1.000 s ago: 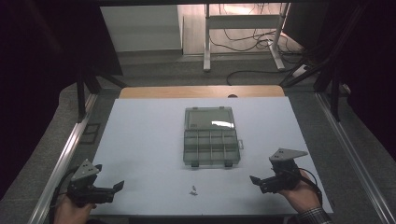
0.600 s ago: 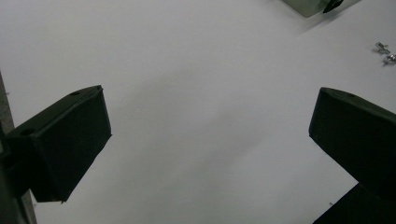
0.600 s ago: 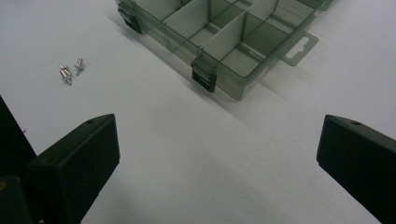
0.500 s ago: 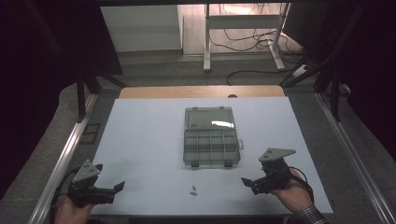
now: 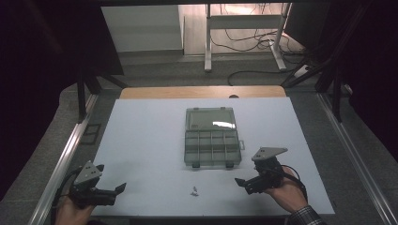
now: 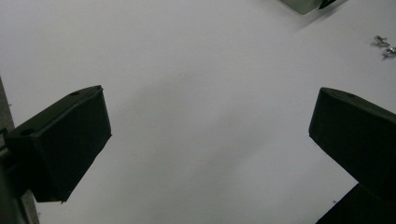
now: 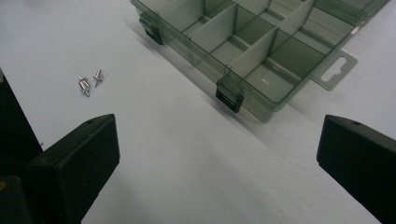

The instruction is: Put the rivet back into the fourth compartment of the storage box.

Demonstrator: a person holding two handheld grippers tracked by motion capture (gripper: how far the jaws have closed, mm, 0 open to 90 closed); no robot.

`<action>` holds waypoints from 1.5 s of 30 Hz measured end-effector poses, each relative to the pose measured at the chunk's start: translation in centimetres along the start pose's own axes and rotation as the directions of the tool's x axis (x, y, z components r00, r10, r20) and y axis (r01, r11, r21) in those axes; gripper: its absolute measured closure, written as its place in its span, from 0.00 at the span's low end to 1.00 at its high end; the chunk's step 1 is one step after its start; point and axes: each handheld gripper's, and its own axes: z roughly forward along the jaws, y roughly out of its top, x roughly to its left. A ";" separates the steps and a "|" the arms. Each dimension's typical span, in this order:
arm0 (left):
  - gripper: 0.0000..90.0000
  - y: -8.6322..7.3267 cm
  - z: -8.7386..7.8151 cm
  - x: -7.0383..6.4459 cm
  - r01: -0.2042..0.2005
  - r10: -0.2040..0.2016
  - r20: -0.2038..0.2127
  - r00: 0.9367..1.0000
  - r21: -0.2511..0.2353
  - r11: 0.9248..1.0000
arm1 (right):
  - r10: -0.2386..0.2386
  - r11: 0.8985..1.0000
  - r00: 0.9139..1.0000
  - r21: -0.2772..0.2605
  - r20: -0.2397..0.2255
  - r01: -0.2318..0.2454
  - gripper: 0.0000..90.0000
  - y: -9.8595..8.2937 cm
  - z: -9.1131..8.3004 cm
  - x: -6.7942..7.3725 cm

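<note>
A clear grey compartment box (image 5: 211, 145) lies open in the middle of the white table, its lid folded back; its dividers and black latches (image 7: 229, 99) fill the top of the right gripper view. Two small metal screws (image 5: 194, 191) lie loose on the table in front of it, also seen as screws (image 7: 88, 81) and screws (image 6: 385, 45). My right gripper (image 5: 240, 183) is open, low over the table to the right of the screws, jaws pointing left. My left gripper (image 5: 121, 188) is open at the front left corner, with bare table between its jaws.
The white table top (image 5: 141, 140) ends at a wooden strip (image 5: 202, 92) at the back and metal rails (image 5: 65, 154) along the sides. Cables and a desk frame (image 5: 244, 28) stand on the floor beyond.
My right gripper has moved left and slightly forward, toward the screws. The left gripper has barely shifted.
</note>
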 end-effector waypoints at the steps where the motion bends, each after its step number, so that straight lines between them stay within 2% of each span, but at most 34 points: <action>1: 0.00 0.0 0.0 0.0 0.001 -0.001 0.002 1.000 0.002 1.000 | -0.003 1.000 1.000 0.002 -0.003 0.003 0.00 0.1 0.1 0.1; 10: 0.00 0.1 0.1 -0.1 0.000 0.000 0.000 1.000 0.015 1.000 | -0.012 1.000 1.000 0.016 -0.029 0.013 0.00 0.9 1.3 0.9; 16: 0.00 0.1 0.2 -0.2 -0.020 0.020 -0.011 1.000 0.025 0.999 | -0.043 0.997 0.998 0.064 -0.040 0.045 0.00 1.6 2.3 1.8; 29: 0.00 0.1 0.3 -0.3 -0.034 0.035 -0.012 0.999 0.030 0.999 | -0.052 0.991 0.994 0.118 -0.095 0.063 0.00 2.8 4.4 3.5; 40: 0.00 0.0 0.2 -0.2 -0.026 0.026 -0.005 1.000 0.022 0.999 | -0.057 0.982 0.991 0.172 -0.124 0.078 0.10 4.1 6.6 5.3; 45: 0.00 0.0 0.3 -0.3 -0.032 0.032 -0.004 0.999 0.027 0.999 | -0.080 0.973 0.986 0.203 -0.148 0.109 0.17 4.6 7.7 6.1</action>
